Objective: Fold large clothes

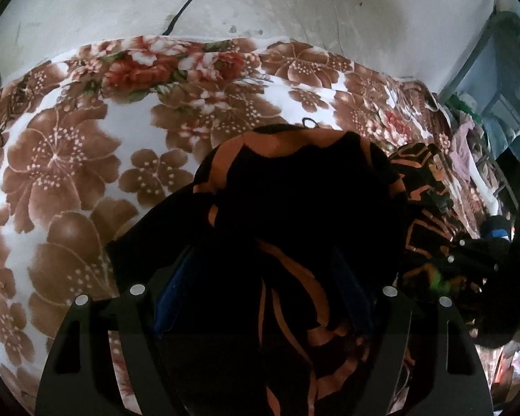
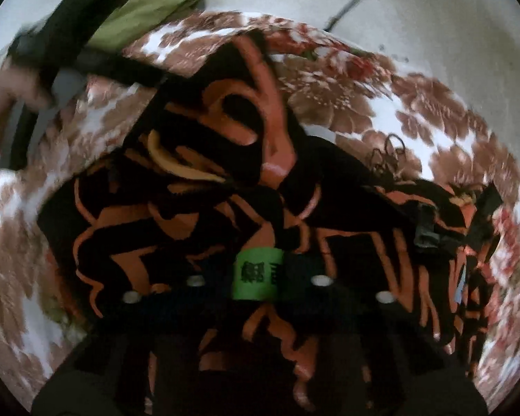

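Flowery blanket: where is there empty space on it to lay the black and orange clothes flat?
The brown-and-white flowered blanket lies bare left of the black garment with orange stripes, and in a strip beyond it up to the pale wall. The right side is crowded: bunched garment, the other gripper, piled clothes.

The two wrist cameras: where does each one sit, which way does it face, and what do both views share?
Left wrist: sits on the left gripper, looking down along its blue-padded fingers at the black and orange garment between them; the right gripper shows at right.
Right wrist: sits on the right gripper, looking down at the garment; a hand shows at upper left.
Shared: the garment, the floral blanket, the pale wall.
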Motion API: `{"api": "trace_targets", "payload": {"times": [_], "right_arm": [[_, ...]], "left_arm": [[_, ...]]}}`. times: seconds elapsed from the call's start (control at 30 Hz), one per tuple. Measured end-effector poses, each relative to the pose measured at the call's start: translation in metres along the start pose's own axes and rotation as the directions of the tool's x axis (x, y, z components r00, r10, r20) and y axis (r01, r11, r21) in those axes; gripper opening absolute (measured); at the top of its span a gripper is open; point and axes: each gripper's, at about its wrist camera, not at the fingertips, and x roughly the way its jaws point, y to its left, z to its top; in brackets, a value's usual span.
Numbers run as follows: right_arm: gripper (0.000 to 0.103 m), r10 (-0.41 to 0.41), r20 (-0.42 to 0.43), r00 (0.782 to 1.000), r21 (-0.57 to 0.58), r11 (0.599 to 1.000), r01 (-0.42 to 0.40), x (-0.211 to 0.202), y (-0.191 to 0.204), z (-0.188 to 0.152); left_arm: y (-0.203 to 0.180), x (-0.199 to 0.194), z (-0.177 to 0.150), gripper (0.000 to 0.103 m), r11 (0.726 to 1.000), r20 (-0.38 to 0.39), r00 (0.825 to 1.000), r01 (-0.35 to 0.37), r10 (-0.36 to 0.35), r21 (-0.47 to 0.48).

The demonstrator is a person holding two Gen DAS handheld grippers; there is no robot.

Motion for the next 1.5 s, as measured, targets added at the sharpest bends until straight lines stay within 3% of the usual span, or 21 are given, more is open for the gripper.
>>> {"api": "trace_targets", "payload": {"times": [0.17, 0.33, 0.5, 0.6, 0.67, 0.73, 0.83, 0.93, 1.03, 1.1, 1.2, 1.27, 1.37, 1.5], "right_arm": [[0.016, 0.092, 0.047, 0.995, 0.168, 0.981, -0.098, -0.024, -0.048, 0.019], [0.015, 0.1, 0.091, 0.991, 0.203, 0.972, -0.117, -0.04, -0.081, 0.045], [0.015, 0.098, 0.042, 0.994, 0.229, 0.968, -0.105, -0.006, -0.099, 0.051], [0.027, 0.107, 0.023, 0.994, 0.274, 0.956, -0.109, 0.014, -0.106, 0.043], [0.044, 0.074, 0.008, 0.997, 0.305, 0.949, -0.073, 0.027, -0.111, 0.036], [0.074, 0.107, 0.014, 0.994, 0.366, 0.925, -0.104, 0.035, -0.12, 0.029], [0.092, 0.178, 0.071, 0.982, 0.401, 0.896, -0.191, 0.025, -0.126, 0.024], [0.098, 0.167, 0.111, 0.98, 0.414, 0.889, -0.198, 0.005, -0.13, 0.025], [0.098, 0.147, 0.165, 0.975, 0.451, 0.868, -0.207, -0.024, -0.142, 0.023], [0.098, 0.114, 0.194, 0.974, 0.457, 0.869, -0.193, -0.045, -0.149, 0.022], [0.098, 0.018, 0.188, 0.982, 0.423, 0.901, -0.097, -0.072, -0.156, 0.015], [0.098, -0.077, 0.15, 0.986, 0.377, 0.926, 0.015, -0.082, -0.158, 0.004], [0.098, -0.193, 0.041, 0.98, 0.338, 0.926, 0.169, -0.075, -0.166, -0.019], [0.098, -0.237, -0.052, 0.97, 0.351, 0.905, 0.24, -0.064, -0.186, -0.051]], "left_arm": [[0.007, -0.001, -0.001, 0.077, 0.998, 0.013, 1.0, 0.023, -0.022, -0.05], [0.008, -0.003, 0.006, 0.077, 0.999, 0.025, 0.999, 0.021, -0.02, -0.044], [0.014, 0.006, 0.019, 0.077, 0.997, 0.028, 0.999, 0.047, -0.045, -0.068], [0.019, 0.021, 0.023, 0.077, 0.983, 0.019, 0.988, 0.152, -0.15, -0.103], [0.02, 0.023, 0.022, 0.077, 0.976, 0.036, 0.982, 0.187, -0.184, -0.113], [0.023, 0.021, 0.02, 0.079, 0.974, 0.049, 0.98, 0.196, -0.191, -0.116], [0.027, 0.007, 0.014, 0.081, 0.971, 0.072, 0.975, 0.216, -0.21, -0.097], [0.037, -0.012, 0.004, 0.082, 0.972, 0.098, 0.974, 0.214, -0.205, -0.098], [0.041, -0.012, -0.007, 0.082, 0.989, 0.037, 0.989, 0.145, -0.144, -0.039], [0.031, -0.002, -0.011, 0.082, 0.993, -0.024, 0.995, 0.101, -0.099, 0.056], [0.018, 0.01, -0.005, 0.081, 0.987, -0.039, 0.995, 0.1, -0.096, 0.126], [0.011, 0.018, 0.001, 0.081, 0.983, -0.044, 0.994, 0.107, -0.101, 0.151], [-0.004, 0.027, 0.015, 0.081, 0.974, -0.036, 0.988, 0.154, -0.15, 0.165], [-0.021, 0.038, 0.024, 0.08, 0.965, -0.061, 0.987, 0.161, -0.151, 0.205]]}}
